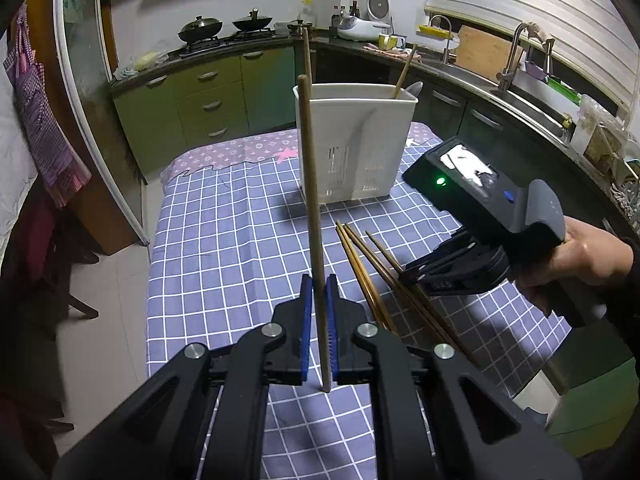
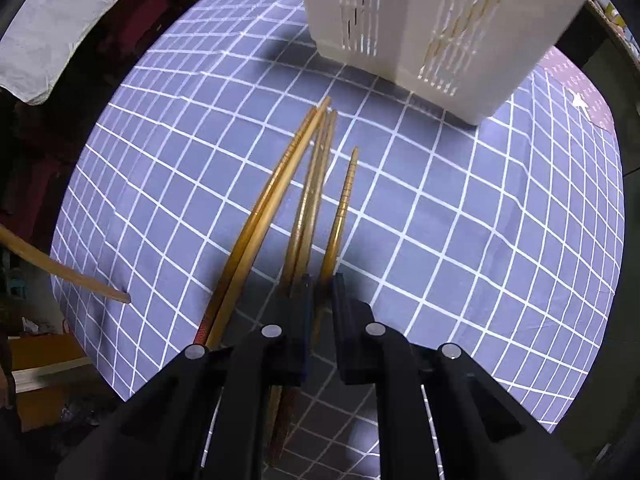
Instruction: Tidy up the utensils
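A: How many chopsticks are there, all told?

B: One pale chopstick [image 1: 314, 216] is pinched between the blue pads of the left claw [image 1: 319, 312]. Five darker loose chopsticks [image 2: 308, 200] lie on the checked surface [image 1: 224, 240]: two together on the left, two in the middle, one alone on the right. In the white caddy [image 1: 356, 140] two sticks [image 1: 404, 72] rise above the rim, with a grey handle beside one.

A: And the right claw [image 2: 320, 292]?

B: Its fingers stand a little apart, either side of the lone chopstick. Whether they touch it, I cannot tell.

A: What is hard to see?

B: The near ends of the loose chopsticks are hidden under the right claw. The caddy's top is cut off in the right wrist view, and only slivers of wood show through its slots.

A: Which way do things point?

B: The held chopstick's long axis runs straight ahead along the left claw's fingers, its far end towards the caddy, its near end between the fingers' bases. The loose ones lie roughly side by side, narrow tips towards the caddy, just short of its base.
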Demonstrator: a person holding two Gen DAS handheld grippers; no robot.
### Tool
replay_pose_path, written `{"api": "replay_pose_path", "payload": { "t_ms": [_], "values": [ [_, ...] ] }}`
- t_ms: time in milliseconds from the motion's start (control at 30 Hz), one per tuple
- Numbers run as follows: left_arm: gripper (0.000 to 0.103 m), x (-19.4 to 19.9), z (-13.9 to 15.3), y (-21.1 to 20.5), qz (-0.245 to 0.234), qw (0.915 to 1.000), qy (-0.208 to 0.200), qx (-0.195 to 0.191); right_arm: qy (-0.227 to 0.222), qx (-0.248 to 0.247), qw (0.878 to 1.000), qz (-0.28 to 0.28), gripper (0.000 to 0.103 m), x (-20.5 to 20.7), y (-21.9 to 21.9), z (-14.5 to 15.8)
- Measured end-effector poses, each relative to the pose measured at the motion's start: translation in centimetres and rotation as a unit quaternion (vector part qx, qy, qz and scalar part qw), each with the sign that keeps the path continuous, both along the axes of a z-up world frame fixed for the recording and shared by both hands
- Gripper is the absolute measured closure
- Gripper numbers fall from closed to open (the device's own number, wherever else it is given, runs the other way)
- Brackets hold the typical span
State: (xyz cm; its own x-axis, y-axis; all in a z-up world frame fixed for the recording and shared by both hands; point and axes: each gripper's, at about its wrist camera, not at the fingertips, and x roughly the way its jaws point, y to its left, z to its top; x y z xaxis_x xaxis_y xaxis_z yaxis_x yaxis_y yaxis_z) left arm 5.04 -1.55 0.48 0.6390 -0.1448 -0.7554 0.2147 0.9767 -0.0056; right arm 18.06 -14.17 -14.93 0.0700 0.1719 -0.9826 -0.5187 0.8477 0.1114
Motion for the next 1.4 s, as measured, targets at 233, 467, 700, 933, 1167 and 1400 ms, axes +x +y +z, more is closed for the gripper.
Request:
{"api": "replay_pose_path", "payload": {
  "t_ms": [233,467,700,933,1167,1400],
  "values": [
    [0.096,0.0,0.0,0.1,0.0,1.0,0.0,0.001,-0.001,-0.006,1.0,-0.006,0.095,0.1,0.6,0.1],
    [0.096,0.0,-0.1,0.5,-0.001,1.0,-0.001,-0.005,-0.04,0.064,0.997,-0.019,0.095,-1.1,-1.5,4.4],
    [0.096,-0.2,-0.1,0.8,-0.003,1.0,-0.002,-0.008,-0.119,0.133,0.984,-0.029,0.095,-5.6,-4.8,10.4],
    [0.096,-0.4,0.1,0.7,-0.007,0.9999,-0.002,-0.009,-0.166,0.15,0.974,-0.042,0.095,-9.5,-7.9,12.4],
    [0.096,-0.7,0.3,0.5,-0.01,0.9999,-0.005,-0.009,-0.171,0.161,0.971,-0.052,0.095,-10.4,-9.0,12.6],
    [0.096,-0.7,1.0,0.6,-0.013,0.9998,-0.013,-0.009,-0.185,0.17,0.966,-0.059,0.095,-10.1,-9.5,13.2]
  ]
}}
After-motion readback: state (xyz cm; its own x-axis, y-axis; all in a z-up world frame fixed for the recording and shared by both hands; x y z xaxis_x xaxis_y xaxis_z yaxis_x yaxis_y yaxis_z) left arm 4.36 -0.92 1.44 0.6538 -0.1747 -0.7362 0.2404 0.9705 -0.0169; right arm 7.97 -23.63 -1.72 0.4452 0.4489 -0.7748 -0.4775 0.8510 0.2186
